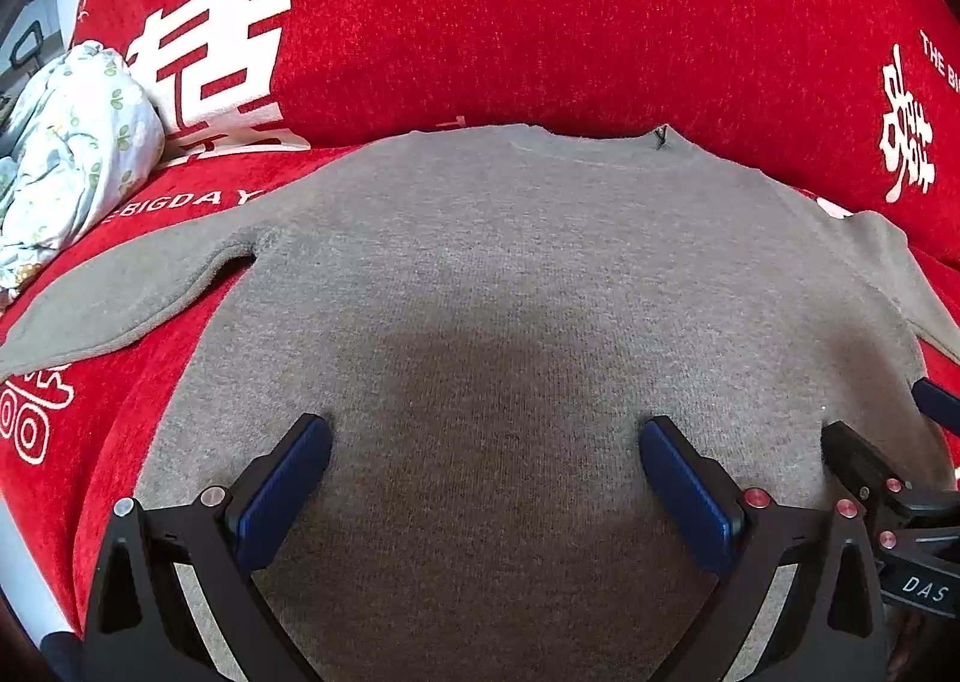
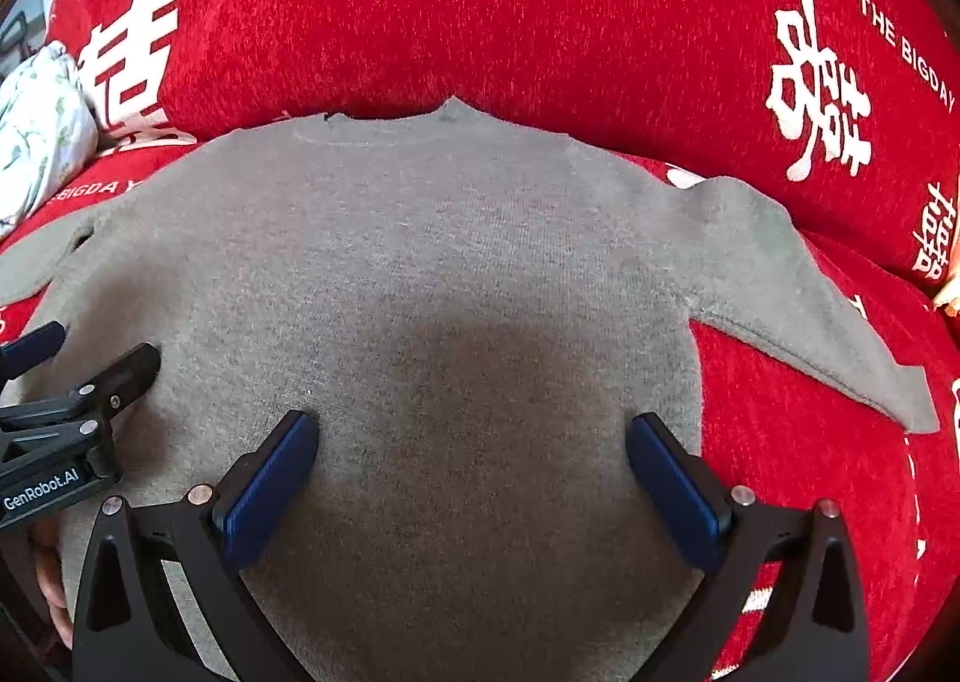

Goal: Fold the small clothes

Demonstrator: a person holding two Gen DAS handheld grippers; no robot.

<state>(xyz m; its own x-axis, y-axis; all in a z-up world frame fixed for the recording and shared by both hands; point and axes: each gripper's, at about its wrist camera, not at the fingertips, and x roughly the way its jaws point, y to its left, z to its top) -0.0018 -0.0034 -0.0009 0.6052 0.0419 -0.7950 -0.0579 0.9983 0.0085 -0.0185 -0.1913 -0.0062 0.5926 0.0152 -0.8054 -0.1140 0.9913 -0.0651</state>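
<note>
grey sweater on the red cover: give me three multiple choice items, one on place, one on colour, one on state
1. Where does the floral bundle lie relative to the grey sweater?
A. on its chest
B. off past its left sleeve
C. under its hem

2. What colour are the pads on the tongs?
A. blue
B. yellow
C. white

3. How do the left tongs and right tongs stand?
A. both shut on a sleeve
B. one shut on the collar
C. both open over the sweater body

Key: 1 B, the bundle sits on the red cover at the far left, beyond the sleeve. 2 A, the inner faces show dark blue in both wrist views. 3 C, wide gaps show with only flat grey knit between the fingers.
</note>
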